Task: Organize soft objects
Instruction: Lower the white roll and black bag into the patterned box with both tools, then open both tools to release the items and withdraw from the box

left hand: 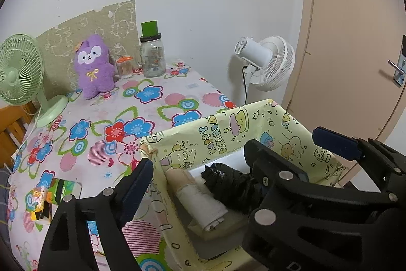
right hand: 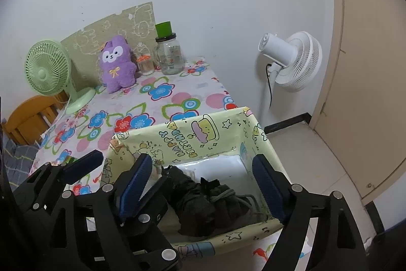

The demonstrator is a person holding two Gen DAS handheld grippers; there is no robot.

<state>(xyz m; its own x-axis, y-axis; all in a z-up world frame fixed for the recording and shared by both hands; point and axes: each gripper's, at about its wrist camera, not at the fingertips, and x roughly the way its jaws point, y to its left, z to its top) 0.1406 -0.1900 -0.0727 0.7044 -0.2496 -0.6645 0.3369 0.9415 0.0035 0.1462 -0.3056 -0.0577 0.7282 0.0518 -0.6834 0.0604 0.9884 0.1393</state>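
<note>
A yellow cartoon-print box stands at the near right corner of the flowered table. Inside lie a rolled beige-and-white cloth and a crumpled black cloth bundle on a white lining. My left gripper hangs over the box's left wall, open, with its left finger outside the box. Just right of it, my right gripper is open over the black bundle, with neither pad pressing on it. The two grippers overlap, so the left one's right finger is partly hidden.
At the table's back stand a purple plush, a green desk fan, a glass jar with a green lid and a small toothpick jar. Small packets lie near left. A white standing fan and a door are to the right.
</note>
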